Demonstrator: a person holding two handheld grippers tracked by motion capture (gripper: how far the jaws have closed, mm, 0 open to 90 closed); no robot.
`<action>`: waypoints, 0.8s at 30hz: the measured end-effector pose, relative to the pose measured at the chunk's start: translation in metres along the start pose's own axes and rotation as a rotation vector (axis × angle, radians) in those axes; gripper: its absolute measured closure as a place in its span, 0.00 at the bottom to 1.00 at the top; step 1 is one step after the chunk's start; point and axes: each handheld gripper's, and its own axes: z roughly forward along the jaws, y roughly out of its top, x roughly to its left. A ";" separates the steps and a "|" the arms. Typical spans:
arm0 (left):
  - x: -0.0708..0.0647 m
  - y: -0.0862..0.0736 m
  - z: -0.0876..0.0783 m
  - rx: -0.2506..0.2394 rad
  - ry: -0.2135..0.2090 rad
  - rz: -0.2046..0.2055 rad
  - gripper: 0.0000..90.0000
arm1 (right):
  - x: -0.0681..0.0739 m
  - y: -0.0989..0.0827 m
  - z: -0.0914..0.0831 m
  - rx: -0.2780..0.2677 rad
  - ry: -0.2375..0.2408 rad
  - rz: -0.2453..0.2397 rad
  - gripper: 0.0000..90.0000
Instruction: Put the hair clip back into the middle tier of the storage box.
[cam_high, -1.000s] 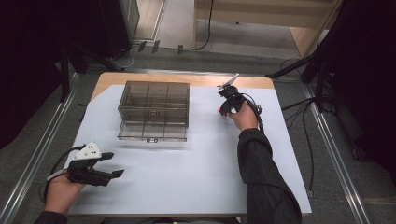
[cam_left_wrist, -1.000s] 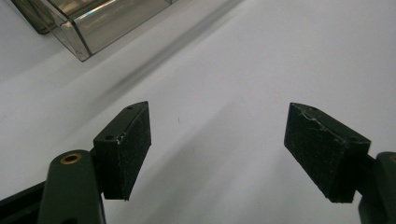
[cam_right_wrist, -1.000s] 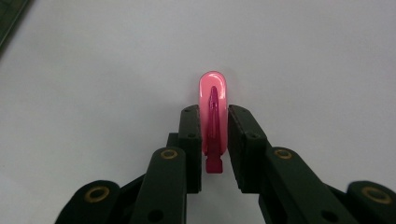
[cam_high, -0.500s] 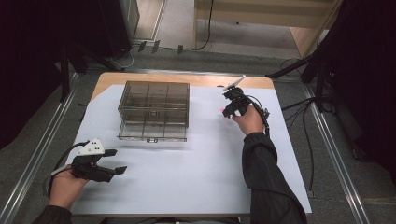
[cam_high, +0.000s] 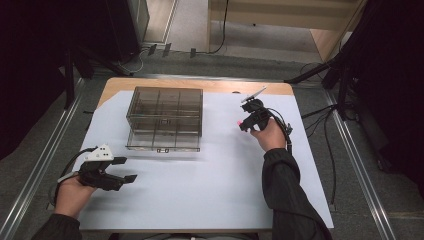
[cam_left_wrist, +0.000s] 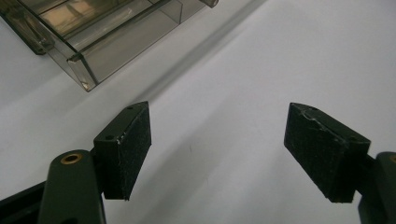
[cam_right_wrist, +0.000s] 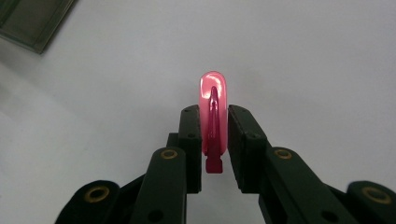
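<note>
Looking down from the high view, the right gripper (cam_high: 242, 121) hovered beside the clear box (cam_high: 165, 119). The left gripper (cam_left_wrist: 217, 154) view showed jaws spread. The right gripper view showed jaws pinching a pink clip (cam_right_wrist: 213, 98) above the white sheet (cam_right_wrist: 303, 56).

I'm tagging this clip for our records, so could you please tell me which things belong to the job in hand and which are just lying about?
Part of the job:
- pink clip, pinched in the right gripper
- smoky clear compartment box, lid closed
- left gripper, open, resting over the white sheet

Just lying about:
- black stand legs on the floor
- cables beyond the table
</note>
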 end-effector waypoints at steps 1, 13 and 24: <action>0.000 0.000 0.001 0.001 -0.005 -0.004 0.27 | 0.001 -0.001 -0.001 -0.007 -0.005 -0.005 0.86; 0.002 0.001 0.001 -0.004 -0.001 -0.003 0.27 | 0.019 -0.016 -0.009 -0.021 0.018 -0.023 0.86; 0.003 0.001 0.001 0.001 -0.001 -0.005 0.27 | 0.038 -0.022 -0.012 -0.024 0.037 -0.058 0.86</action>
